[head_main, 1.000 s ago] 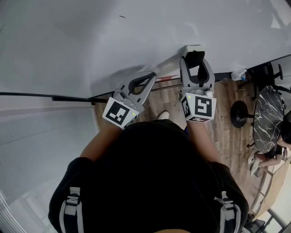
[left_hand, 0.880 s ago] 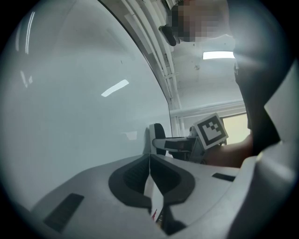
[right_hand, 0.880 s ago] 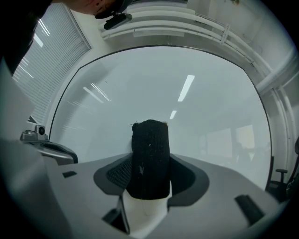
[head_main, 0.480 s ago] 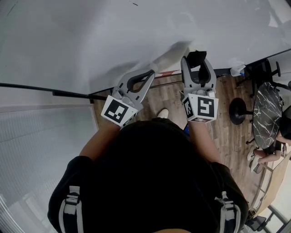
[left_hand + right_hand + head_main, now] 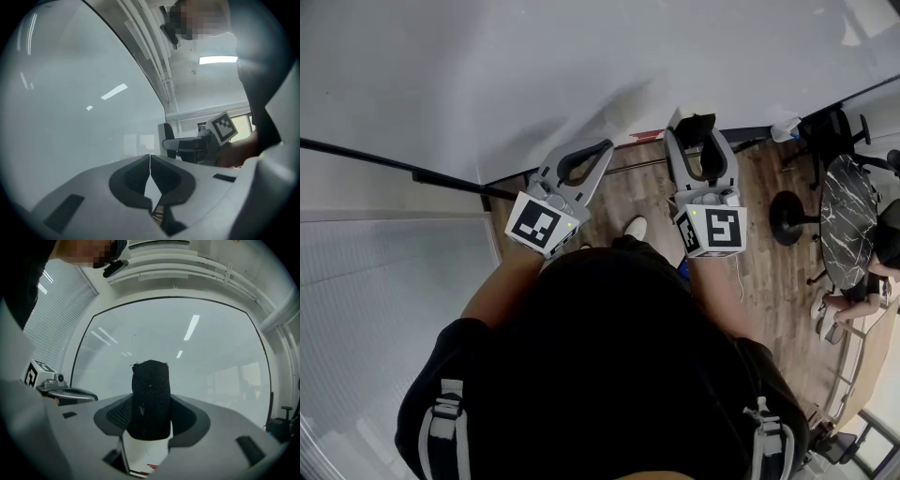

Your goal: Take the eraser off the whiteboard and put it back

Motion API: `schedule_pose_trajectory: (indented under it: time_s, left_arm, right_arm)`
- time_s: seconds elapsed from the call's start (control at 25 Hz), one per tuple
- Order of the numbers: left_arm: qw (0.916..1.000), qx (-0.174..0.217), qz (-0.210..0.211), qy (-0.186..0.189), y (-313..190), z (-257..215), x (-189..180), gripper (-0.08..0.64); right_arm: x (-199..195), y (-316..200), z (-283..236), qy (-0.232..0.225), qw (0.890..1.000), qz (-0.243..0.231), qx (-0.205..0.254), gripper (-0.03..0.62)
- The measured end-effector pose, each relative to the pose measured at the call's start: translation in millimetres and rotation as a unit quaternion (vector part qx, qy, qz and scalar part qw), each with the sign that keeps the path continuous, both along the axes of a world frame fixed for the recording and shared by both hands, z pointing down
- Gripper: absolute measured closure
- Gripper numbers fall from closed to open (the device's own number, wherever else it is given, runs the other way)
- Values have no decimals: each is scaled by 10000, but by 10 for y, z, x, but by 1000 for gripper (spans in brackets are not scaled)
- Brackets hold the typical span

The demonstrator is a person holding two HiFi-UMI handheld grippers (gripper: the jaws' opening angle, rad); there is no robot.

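Firmly, the right gripper (image 5: 149,425) clamps the eraser (image 5: 150,397) between its jaws, black felt end outward, close in front of the whiteboard (image 5: 206,357); the left gripper (image 5: 150,164), just beside it, has its jaws pressed together on nothing; both point at the board, above a wood floor (image 5: 764,281).

Head view: steeply down from above the person, whiteboard (image 5: 534,66) at 12 o'clock, left gripper (image 5: 598,148) and right gripper (image 5: 696,127) beneath. Gripper views: close behind their own fingers (image 5: 131,178), turned toward the whiteboard, which all three views share; each also catches the other gripper.
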State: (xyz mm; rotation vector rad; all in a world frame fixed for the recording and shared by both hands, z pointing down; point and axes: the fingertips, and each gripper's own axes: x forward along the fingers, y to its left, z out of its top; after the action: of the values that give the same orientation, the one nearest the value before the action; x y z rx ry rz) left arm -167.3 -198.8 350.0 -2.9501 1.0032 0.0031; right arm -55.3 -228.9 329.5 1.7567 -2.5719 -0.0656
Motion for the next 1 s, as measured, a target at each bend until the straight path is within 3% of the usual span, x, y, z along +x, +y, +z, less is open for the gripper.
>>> schedule_pose_trajectory:
  time_s: [0.56, 1.0]
  left_arm:
    - [9989, -141, 440, 54, 803, 345, -525, 554]
    - [9970, -27, 755, 167, 1012, 269, -694, 554]
  right_arm:
    - [-610, 1122, 382, -51, 9998, 32, -172, 368]
    - [-909, 1513, 409, -47, 9996, -172, -238, 368]
